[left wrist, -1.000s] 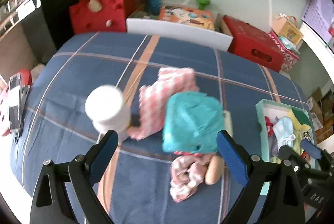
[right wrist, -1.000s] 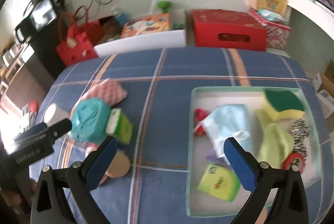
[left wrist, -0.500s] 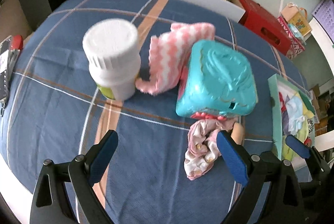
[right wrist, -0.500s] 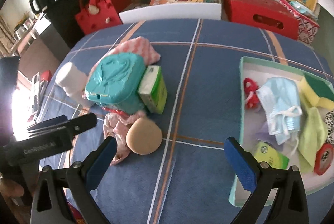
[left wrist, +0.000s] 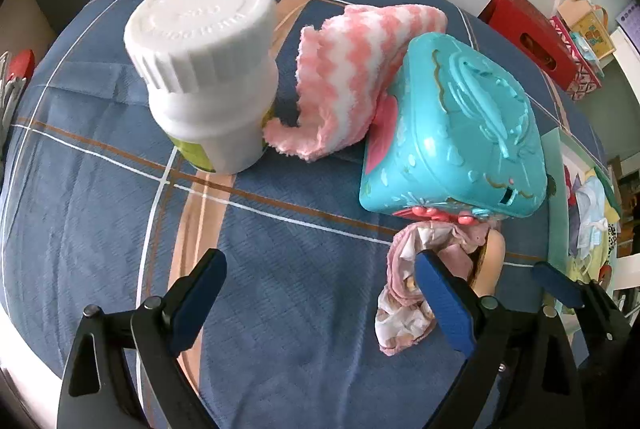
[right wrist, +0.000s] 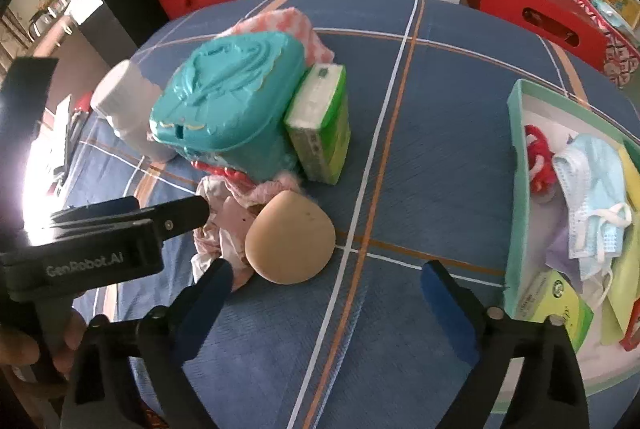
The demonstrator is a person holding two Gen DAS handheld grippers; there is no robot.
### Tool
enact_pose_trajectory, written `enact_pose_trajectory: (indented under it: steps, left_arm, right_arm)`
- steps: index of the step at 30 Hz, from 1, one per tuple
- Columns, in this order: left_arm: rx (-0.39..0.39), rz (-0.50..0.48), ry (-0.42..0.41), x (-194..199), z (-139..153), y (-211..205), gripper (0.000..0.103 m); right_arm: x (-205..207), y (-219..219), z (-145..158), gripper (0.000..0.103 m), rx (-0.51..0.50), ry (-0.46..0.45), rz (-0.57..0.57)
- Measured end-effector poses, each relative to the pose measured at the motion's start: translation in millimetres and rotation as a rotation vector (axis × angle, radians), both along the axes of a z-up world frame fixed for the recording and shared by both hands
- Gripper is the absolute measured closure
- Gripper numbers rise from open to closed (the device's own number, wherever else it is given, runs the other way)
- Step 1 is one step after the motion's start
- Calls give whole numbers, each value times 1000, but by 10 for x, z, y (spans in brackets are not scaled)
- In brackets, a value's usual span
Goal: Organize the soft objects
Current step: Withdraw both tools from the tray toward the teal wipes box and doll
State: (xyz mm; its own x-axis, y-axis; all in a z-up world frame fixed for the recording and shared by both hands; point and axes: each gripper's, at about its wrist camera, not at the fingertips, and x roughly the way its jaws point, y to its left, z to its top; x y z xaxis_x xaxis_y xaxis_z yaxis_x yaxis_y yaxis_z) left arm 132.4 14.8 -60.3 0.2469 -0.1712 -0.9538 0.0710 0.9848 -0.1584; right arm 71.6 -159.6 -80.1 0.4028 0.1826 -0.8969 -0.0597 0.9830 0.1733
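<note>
Hovering wide apart and empty, the left gripper (left wrist: pixel 318 293) is facing the crumpled pink cloth (left wrist: pixel 404 303) under the teal box (left wrist: pixel 452 133), mid-table. The right gripper (right wrist: pixel 328 299), likewise spread, is approaching the beige puff (right wrist: pixel 290 237); pinching soft edges only should avoid toppling the box.

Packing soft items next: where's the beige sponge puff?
In the right wrist view, the beige sponge puff lies on the blue cloth, against the crumpled pink fabric, before the teal case.

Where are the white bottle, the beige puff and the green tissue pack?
white bottle (left wrist: pixel 200 13): left wrist view, cap top.
beige puff (right wrist: pixel 290 237): right wrist view, centre.
green tissue pack (right wrist: pixel 320 117): right wrist view, top face.
</note>
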Motion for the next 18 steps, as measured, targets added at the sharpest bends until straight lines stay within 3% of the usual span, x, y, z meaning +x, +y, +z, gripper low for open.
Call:
enact_pose_trajectory:
  steps: [9, 11, 16, 18]
  left_arm:
    - [-19, -58, 14, 46, -61, -179, 13]
    - [-25, -71, 21, 55, -84, -221, 24]
    - [-35, -107, 26, 72, -115, -367, 38]
    - [-47, -124, 25, 75, -119, -426, 46]
  right_arm:
    - [109, 36, -106, 20, 11, 22, 21]
    - [152, 37, -123, 21, 11, 23, 27]
    - [220, 126, -167, 31, 13, 21, 45]
    - [237, 161, -171, 38, 15, 19, 53]
